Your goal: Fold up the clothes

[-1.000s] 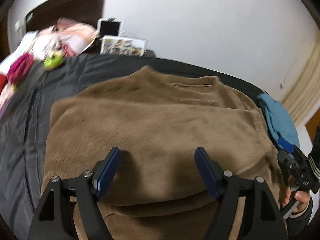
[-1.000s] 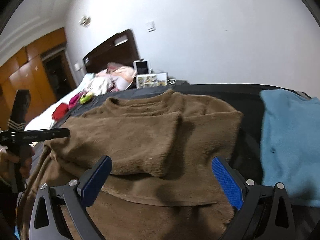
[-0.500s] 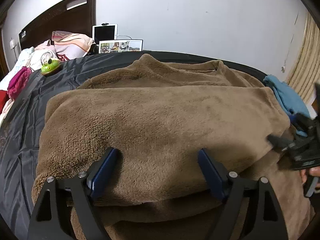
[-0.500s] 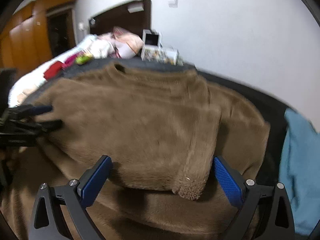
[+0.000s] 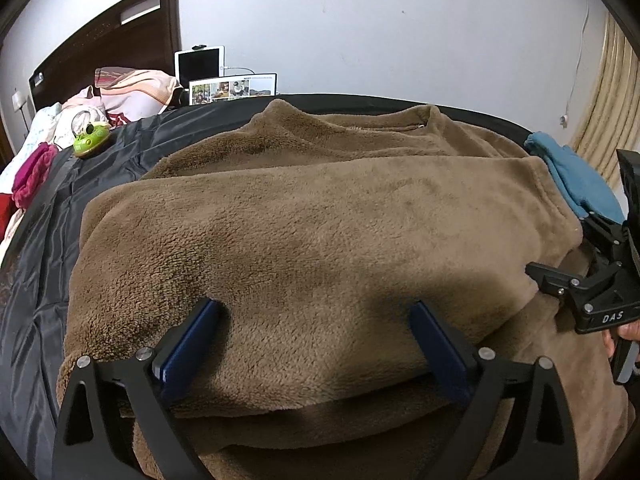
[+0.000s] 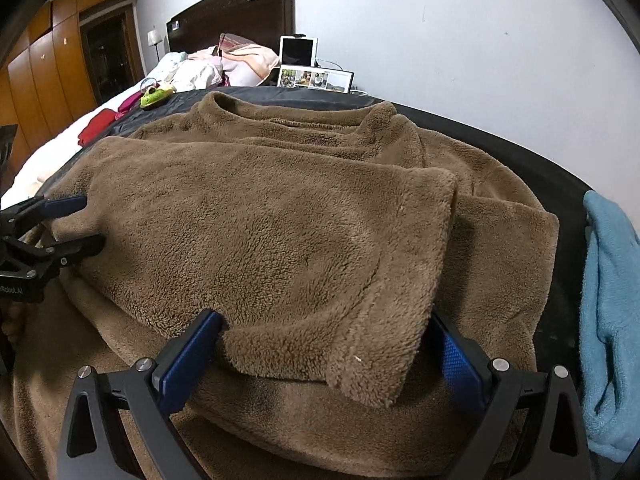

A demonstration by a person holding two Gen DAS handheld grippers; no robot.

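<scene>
Since the earlier frame, both of my grippers have come down onto the brown fleece sweater (image 5: pixel 320 240), and my left gripper (image 5: pixel 316 344) has just been spreading its fingers, which now straddle the folded edge without pinching it.

Left wrist view: the sweater fills the middle, lying on the dark bed cover (image 5: pixel 48 248), its collar at 12 o'clock. A folded panel lies across the body. My blue fingers (image 5: pixel 188 348) sit wide apart at 6 o'clock, released, with fleece bulging between them. My right gripper (image 5: pixel 576 280) shows at 3 o'clock, and a blue garment (image 5: pixel 576 176) lies beyond it at 2 o'clock.

Right wrist view: the same folded panel ends in a corner at 5 o'clock. My right gripper (image 6: pixel 324 356) has its fingers wide, one at each side of that corner, not squeezing. My left gripper (image 6: pixel 60 220) is at 9 o'clock on the panel's far edge.

My judgement: the fold has just been laid. To finish it well, I should lift both grippers straight off so the fleece does not drag, then check the edges line up before the next fold.
</scene>
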